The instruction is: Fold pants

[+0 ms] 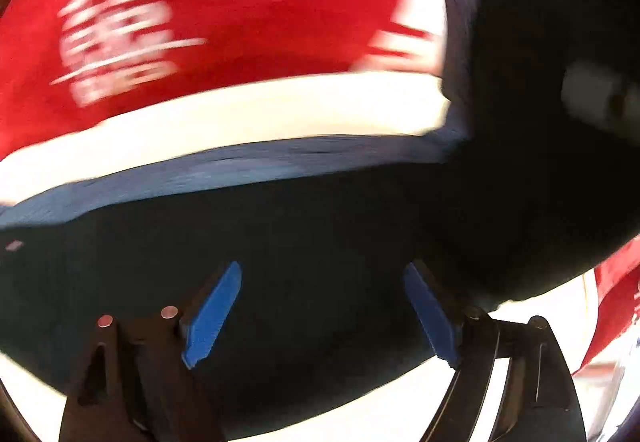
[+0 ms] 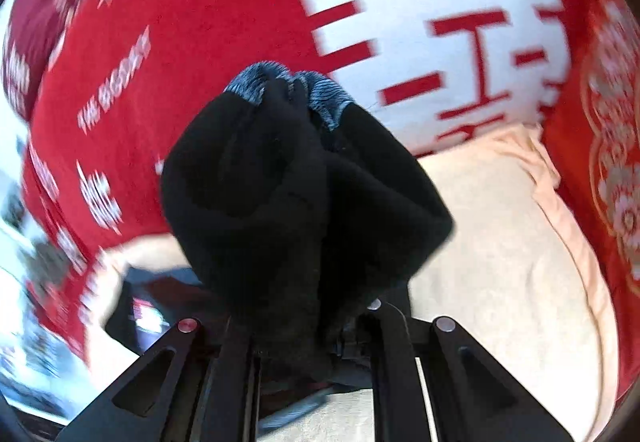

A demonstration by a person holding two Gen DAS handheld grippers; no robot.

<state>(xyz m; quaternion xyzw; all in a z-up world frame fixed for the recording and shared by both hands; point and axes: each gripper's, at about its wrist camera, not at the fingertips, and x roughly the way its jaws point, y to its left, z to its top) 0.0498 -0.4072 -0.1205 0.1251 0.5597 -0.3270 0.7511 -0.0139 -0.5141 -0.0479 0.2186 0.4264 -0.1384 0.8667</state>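
Black fleece pants (image 2: 304, 182): bunched, gripped in the closed right tongs (image 2: 320, 326), ribbed blue-grey cuff uppermost, above the red printed bedcover (image 2: 224, 22) and cream sheet (image 2: 500, 242); left tongs (image 1: 322, 306) spread wide, empty, over flat pants cloth

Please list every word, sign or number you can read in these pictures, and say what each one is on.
Large white Chinese-style character: on the red cloth, too blurred to quote.
Small white line "THE BIGG...": same cloth, only partly legible.
Other small white prints and white emblem: too blurred to read.
Black pants: no text.
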